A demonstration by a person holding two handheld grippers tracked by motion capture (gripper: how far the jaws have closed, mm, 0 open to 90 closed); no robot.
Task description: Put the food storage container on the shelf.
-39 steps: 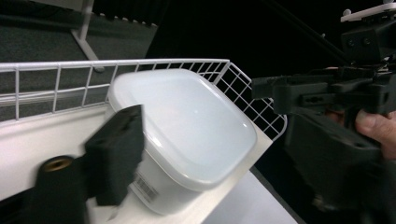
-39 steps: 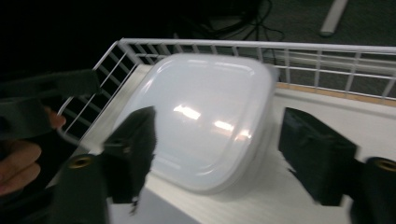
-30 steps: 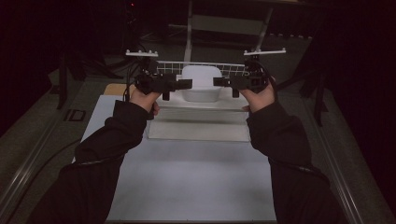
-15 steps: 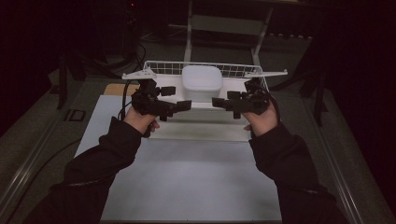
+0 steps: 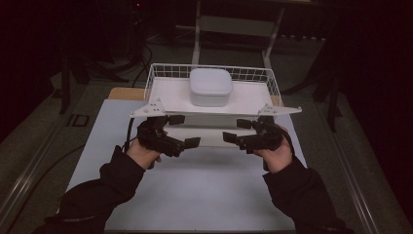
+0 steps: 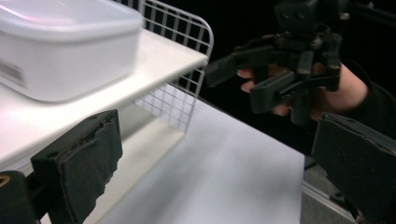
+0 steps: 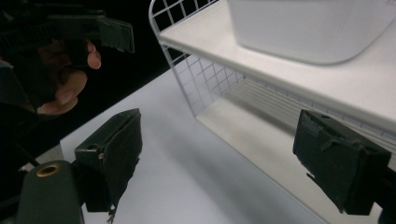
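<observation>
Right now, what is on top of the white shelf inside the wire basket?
A white lidded container sits on the shelf; its contents are hidden. Under the shelf, the lower level looks bare where visible.

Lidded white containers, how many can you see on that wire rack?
1. A white lidded container sits centred on the upper shelf of the wire rack. The lower shelf looks bare, though its back is partly hidden.
</observation>
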